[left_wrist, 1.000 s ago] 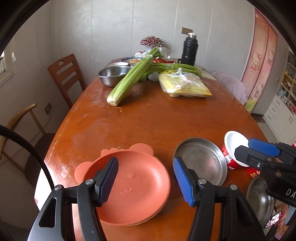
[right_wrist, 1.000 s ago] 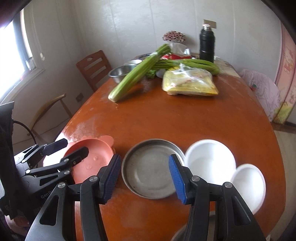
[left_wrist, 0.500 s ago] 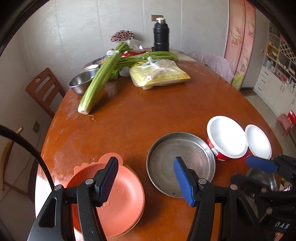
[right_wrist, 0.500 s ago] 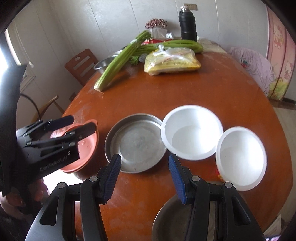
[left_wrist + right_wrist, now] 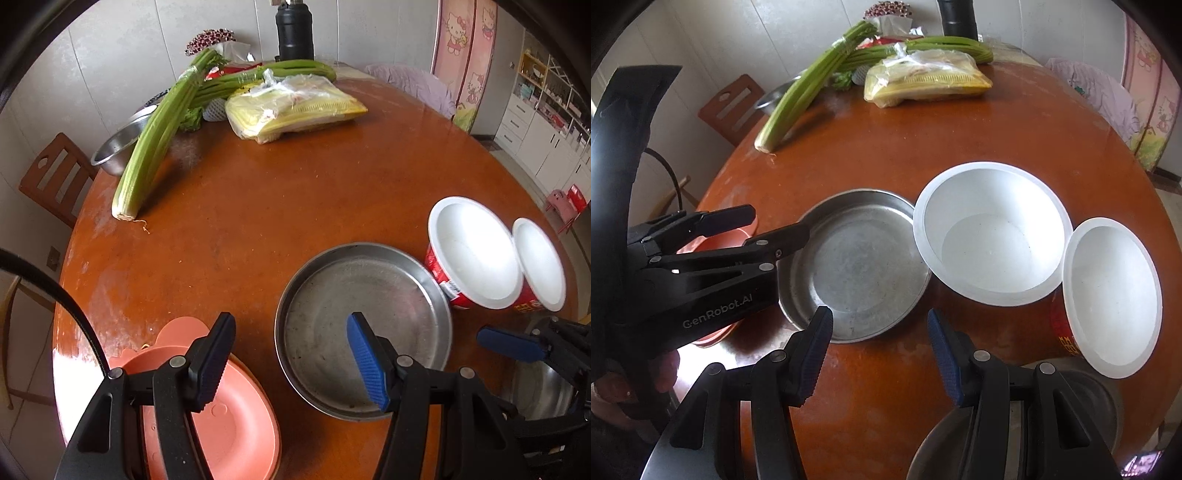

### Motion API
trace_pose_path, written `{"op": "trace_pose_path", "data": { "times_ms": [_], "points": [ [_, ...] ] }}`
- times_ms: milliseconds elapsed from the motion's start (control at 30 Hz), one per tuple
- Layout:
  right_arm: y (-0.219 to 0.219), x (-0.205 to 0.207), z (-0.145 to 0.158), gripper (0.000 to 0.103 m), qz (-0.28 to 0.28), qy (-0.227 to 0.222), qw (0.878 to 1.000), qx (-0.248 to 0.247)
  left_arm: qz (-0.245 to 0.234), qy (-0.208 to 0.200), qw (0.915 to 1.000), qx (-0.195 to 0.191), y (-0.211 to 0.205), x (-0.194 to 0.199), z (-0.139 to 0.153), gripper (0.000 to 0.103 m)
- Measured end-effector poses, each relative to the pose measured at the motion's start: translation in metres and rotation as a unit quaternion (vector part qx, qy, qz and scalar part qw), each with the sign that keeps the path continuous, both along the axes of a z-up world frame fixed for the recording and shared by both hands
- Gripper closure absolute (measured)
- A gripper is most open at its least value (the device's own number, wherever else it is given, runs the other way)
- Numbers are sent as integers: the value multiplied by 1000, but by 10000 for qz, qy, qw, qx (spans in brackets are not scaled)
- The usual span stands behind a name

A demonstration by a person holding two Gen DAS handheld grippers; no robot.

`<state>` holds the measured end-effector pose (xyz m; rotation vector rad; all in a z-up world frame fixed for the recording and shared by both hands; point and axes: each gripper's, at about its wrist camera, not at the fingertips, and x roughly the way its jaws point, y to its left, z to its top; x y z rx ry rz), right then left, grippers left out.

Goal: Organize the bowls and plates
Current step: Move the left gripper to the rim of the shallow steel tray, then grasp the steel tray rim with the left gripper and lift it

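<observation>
Both hand-held grippers hover with fingers spread wide and nothing between them: the left hand-held gripper (image 5: 291, 358) sits low over the near edge of the round orange-brown tabletop (image 5: 258, 206), and the right hand-held gripper (image 5: 879, 350) hangs just to its right. A stack of salmon-pink plates (image 5: 236, 432) with small bear ears lies under the left gripper's left finger, at the tabletop's near left edge. Just beside it to the right rests a shallow metal plate (image 5: 362, 325), empty, with the left gripper's blue-padded right finger over its near rim. Touching or nearly touching that plate's right rim stands a large white bowl (image 5: 991, 236) with a red printed outside, and a smaller white bowl (image 5: 1112, 295) of the same kind sits against its right side. A metal bowl (image 5: 1104, 398) lies at the near right edge, partly hidden below the right gripper. Well apart, at the far side of the tabletop, lie a long bunch of celery (image 5: 155, 140) resting on the rim of a steel basin (image 5: 118, 147), a clear bag of yellow food (image 5: 295, 110), more green stalks (image 5: 273, 74), and a black flask (image 5: 294, 29). A wooden chair (image 5: 51, 177) stands by the left wall.
</observation>
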<state>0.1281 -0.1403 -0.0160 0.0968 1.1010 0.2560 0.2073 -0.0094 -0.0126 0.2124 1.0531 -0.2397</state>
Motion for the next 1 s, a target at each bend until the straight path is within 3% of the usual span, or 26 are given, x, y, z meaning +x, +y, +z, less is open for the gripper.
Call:
{"op": "trace_pose_path", "data": {
  "times_ms": [167,267,500,800,1000],
  "points": [
    [2,12,-11,48,-113,205,9996,-183,-56,129,9999,8,-4,12,-12,42],
    [4,17,-15,48,-122,282,9992,-239,-80,209,9997,-68,-3,18,-17,55],
    [15,28,-27,49,-86,451,9980,-443,-116,294,9995,-65,-2,26,-27,72],
    [13,34,-33,49,-184,460,9980,-403,-192,223,9995,66,-4,25,-30,76],
    [7,32,-29,49,-307,462,9984,-63,-182,130,9997,15,-2,21,-25,76]
  ]
}}
